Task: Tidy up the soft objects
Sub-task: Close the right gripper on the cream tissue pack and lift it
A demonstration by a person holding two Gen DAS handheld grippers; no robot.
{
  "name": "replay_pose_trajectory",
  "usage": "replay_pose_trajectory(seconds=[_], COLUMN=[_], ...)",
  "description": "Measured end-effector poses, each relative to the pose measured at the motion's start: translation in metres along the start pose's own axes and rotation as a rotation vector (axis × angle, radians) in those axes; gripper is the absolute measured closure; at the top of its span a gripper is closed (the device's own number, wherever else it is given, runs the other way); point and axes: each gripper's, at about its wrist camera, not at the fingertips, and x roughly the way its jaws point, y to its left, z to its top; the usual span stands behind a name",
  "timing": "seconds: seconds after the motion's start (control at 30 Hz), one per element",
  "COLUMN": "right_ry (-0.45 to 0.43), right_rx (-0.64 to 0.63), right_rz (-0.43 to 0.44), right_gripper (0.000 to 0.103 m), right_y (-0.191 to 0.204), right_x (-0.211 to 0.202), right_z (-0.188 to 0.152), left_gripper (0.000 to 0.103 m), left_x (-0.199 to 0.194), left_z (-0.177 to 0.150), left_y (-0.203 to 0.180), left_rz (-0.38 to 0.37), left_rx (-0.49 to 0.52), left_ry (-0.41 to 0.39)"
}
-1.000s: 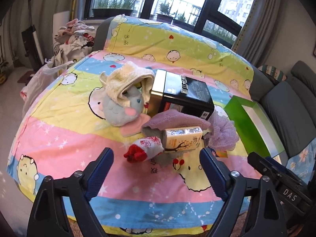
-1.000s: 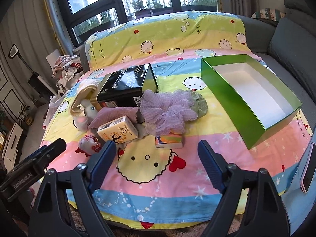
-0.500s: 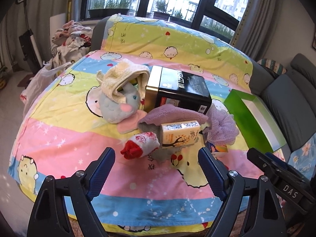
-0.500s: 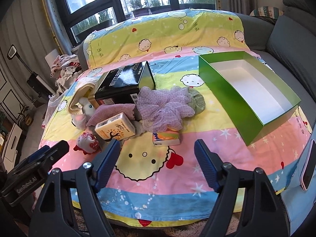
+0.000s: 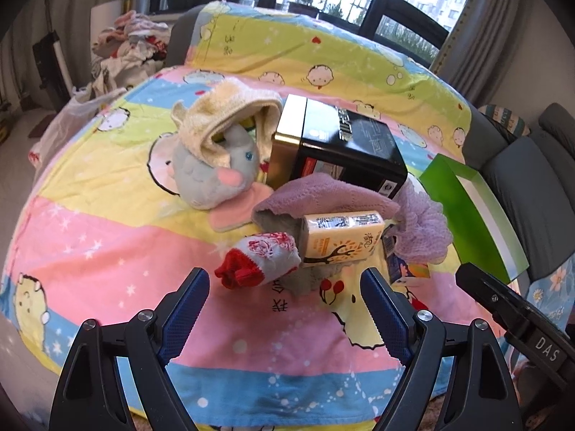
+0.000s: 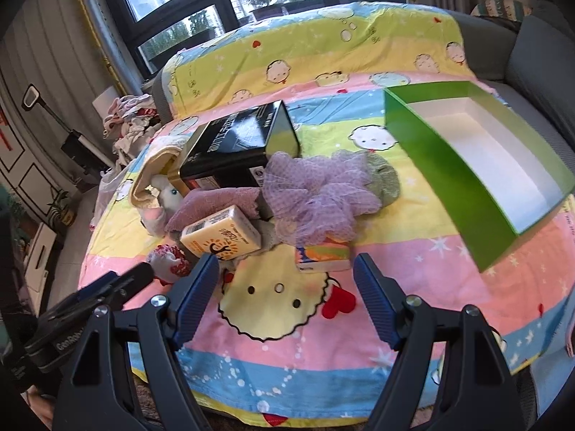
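Down low in each view, two blue-padded fingers stick out over a bright cartoon blanket [image 5: 107, 244]. Both grippers are wide apart with nothing between the pads. The left gripper [image 5: 284, 309] hangs just in front of a small red and white sock [image 5: 262, 256], but does not touch it. The right gripper [image 6: 285, 296] has just pulled its fingers a little closer together, yet they hold nothing; it hangs above a yellow cartoon face on the blanket, just in front of a small orange tissue pack [image 6: 321, 256]. Next comes a heap of soft things in the middle of the blanket. A bigger yellow tissue pack [image 5: 341, 235] lies tipped on a grey cloth [image 5: 309, 280], right beside the sock. A purple towel [image 5: 323, 199] is draped over the back of that pack. To the right sits a fluffy purple bath pouf [image 6: 316, 194], lying partly on the small orange pack, with a green cloth [image 6: 384, 179] tucked behind it. To the left is a grey plush toy [image 5: 212, 176] with a cream towel [image 5: 230, 111] over its head. Behind the heap stands a black box [image 5: 341, 151], touching the purple towel. Off to the right side, apart from the heap, is an open green box [image 6: 452, 179] with a white inside. Far back, a pile of clothes [image 5: 129, 46] sits by the dark windows [image 6: 172, 7].
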Motion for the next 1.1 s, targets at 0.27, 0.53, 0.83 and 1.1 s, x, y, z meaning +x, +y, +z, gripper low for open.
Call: replay_pose_trajectory(seconds=[0.27,0.53,0.83,1.1], right_ry=[0.068,0.179,0.203,0.276], right_rx=[0.000,-0.028,0.030,0.035], right_rz=[0.198,0.270,0.338,0.324], right_gripper=[0.043,0.045,0.045,0.045], right_y=[0.007,0.032,0.022,0.023], right_x=[0.035,0.078,0.080,0.104], right_z=[0.027,0.044,0.055,0.051], left_gripper=[0.042,0.042,0.042,0.042], left_x=[0.031,0.037,0.037,0.070], left_z=[0.008,0.021,0.033,0.029], left_y=[-0.003,-0.011,-0.023,-0.021], left_rz=[-0.050,-0.099,-0.154,-0.160], left_rx=[-0.035,-0.037,0.008,-0.009], left_ry=[0.050,0.049,0.055,0.128])
